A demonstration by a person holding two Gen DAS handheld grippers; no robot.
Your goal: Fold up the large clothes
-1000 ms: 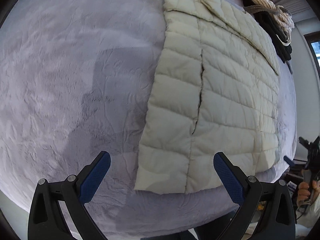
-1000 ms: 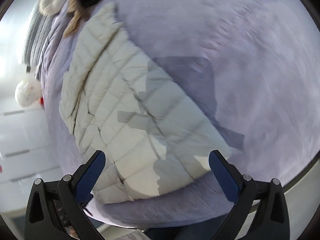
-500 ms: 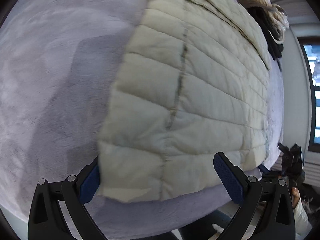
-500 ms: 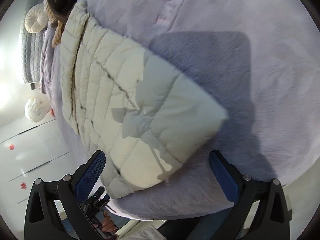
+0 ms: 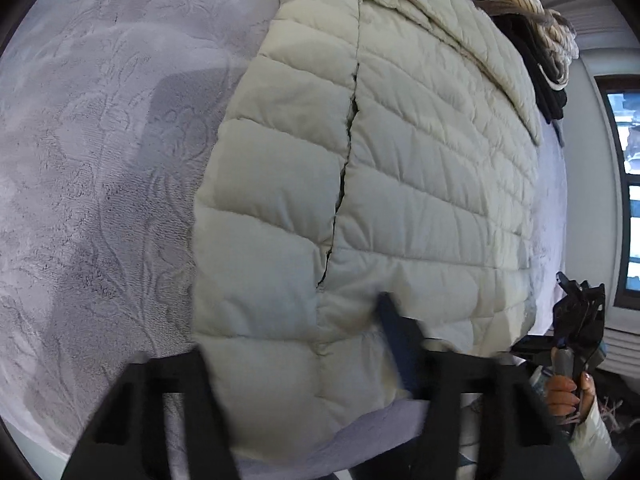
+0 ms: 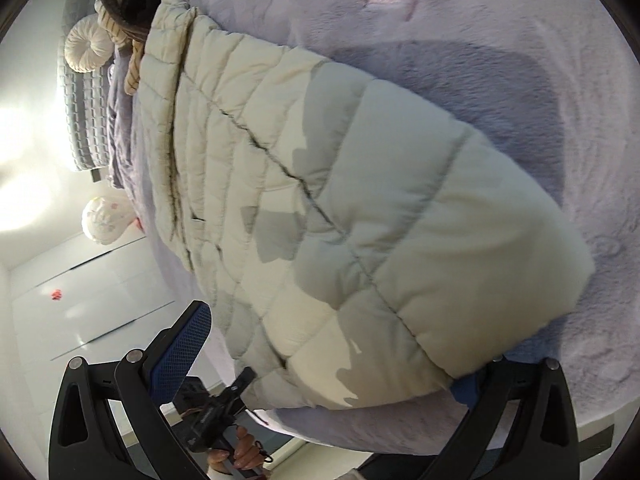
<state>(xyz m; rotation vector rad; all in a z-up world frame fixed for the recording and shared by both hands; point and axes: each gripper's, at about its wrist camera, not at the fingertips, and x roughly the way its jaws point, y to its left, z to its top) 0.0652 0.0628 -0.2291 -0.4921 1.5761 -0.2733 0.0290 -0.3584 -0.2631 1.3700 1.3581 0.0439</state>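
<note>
A cream quilted puffer jacket lies flat on a lavender plush bedspread. My left gripper is at the jacket's near hem, and its jaws are closing. The right finger digs into the puckered fabric and the left finger is half hidden behind the hem. In the right wrist view the jacket has its near corner between the wide jaws of my right gripper. That gripper is open, its blue left pad clear of the fabric and its right pad mostly hidden under the corner.
A pile of striped and black clothes sits beyond the jacket's collar. A round cushion and a grey headboard lie at the far end. The bed's edge runs just below both grippers. A window is at the right.
The left gripper's jaws have narrowed from wide open onto the jacket's hem. The right gripper has sunk toward the jacket, whose corner now fills the space between its jaws.
</note>
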